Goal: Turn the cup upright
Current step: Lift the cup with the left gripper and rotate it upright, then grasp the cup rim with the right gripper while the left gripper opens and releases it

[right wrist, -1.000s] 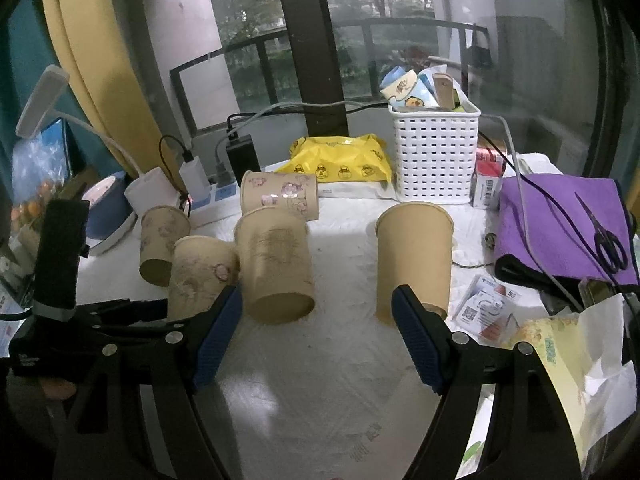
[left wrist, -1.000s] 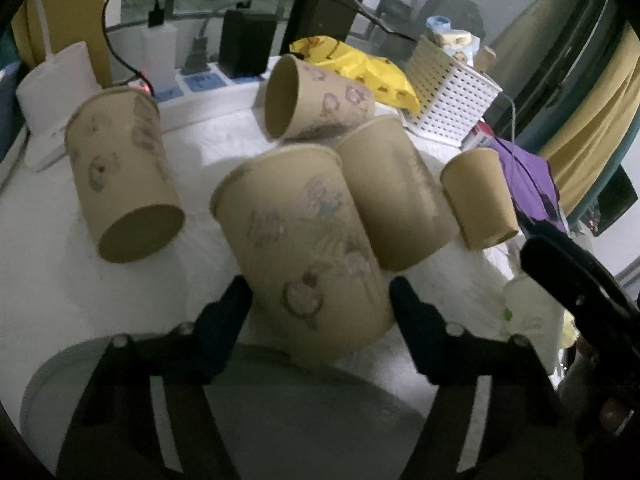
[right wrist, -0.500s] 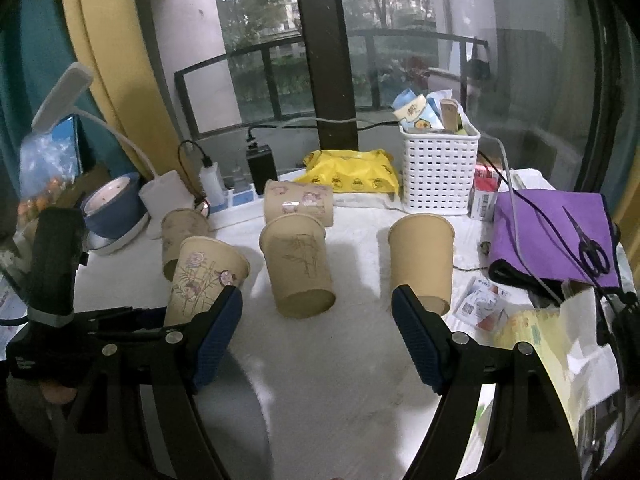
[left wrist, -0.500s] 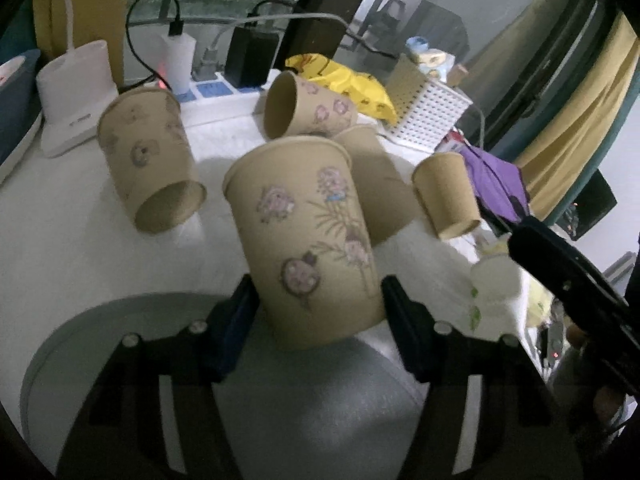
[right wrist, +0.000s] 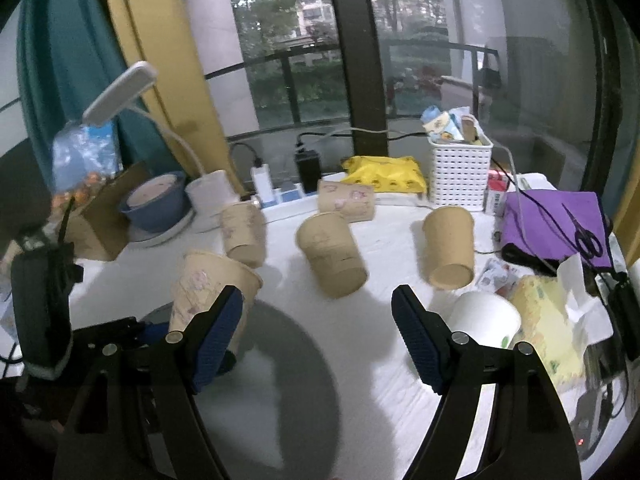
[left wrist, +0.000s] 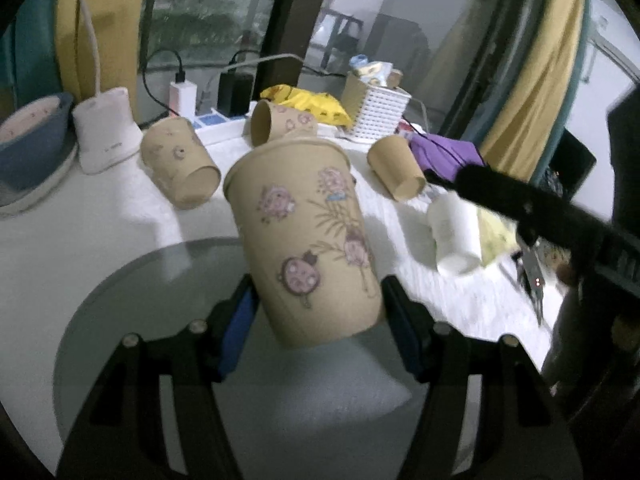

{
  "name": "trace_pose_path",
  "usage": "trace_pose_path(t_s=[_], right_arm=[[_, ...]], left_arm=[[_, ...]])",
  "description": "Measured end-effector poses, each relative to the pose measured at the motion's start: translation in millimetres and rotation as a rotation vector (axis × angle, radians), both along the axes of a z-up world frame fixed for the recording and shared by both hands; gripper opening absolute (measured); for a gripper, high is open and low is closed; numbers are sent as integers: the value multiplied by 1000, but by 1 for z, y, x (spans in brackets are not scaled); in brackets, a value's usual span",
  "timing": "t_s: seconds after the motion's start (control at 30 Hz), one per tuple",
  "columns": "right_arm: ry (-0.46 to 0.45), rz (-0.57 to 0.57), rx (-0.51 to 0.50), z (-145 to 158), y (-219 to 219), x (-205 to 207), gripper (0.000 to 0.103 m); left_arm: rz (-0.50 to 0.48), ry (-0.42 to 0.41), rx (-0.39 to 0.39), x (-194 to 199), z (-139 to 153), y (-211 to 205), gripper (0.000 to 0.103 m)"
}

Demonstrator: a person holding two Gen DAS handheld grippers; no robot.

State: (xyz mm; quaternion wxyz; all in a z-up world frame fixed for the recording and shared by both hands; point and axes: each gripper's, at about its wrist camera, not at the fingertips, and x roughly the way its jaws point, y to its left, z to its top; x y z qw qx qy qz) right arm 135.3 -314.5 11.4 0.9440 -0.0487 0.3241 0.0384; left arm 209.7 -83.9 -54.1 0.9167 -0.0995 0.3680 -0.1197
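Holding the printed paper cup (left wrist: 310, 240) clamped low on its body, the left gripper (left wrist: 316, 312) has lifted it up and toward the near edge compared with a second ago, when the same cup sat tilted among the others on the white cloth (left wrist: 100, 224) with the pads only flanking it. The mouth is now on top and the base down, leaning slightly left, over the grey round mat (left wrist: 132, 300) at the near side; whether the base touches the mat can't be told from either view. In the right wrist view the cup (right wrist: 212, 288) shows at the near left, rim up, partly behind that camera's own finger. The right gripper (right wrist: 320, 332) hangs with its jaws wide apart, nothing between them, over the near middle of the table. Judgement: the flip itself looks essentially done for this cup, what's left is setting it down level and letting go; the slight lean means a release now could tip it. Other cups remain unflipped: one lying on its side at the far left (left wrist: 180, 168), one on its side further back (left wrist: 280, 124), a plain one at right (left wrist: 396, 168), another in the middle (right wrist: 332, 256). A white cup (right wrist: 484, 316) stands near right, beside the yellow tissue pack (right wrist: 548, 320).
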Motion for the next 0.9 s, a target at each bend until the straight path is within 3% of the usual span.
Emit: trace_pose_path(t_s=[0.1, 0.3, 0.9], right_arm=[[17, 31, 20, -3, 15, -11, 80], [52, 102, 64, -12, 47, -34, 80], [92, 185, 157, -28, 102, -96, 80]], left_arm=[[-22, -52, 51, -26, 0, -1, 64], [-32, -112, 82, -68, -5, 5, 64], [-113, -347, 104, -164, -2, 9, 64]])
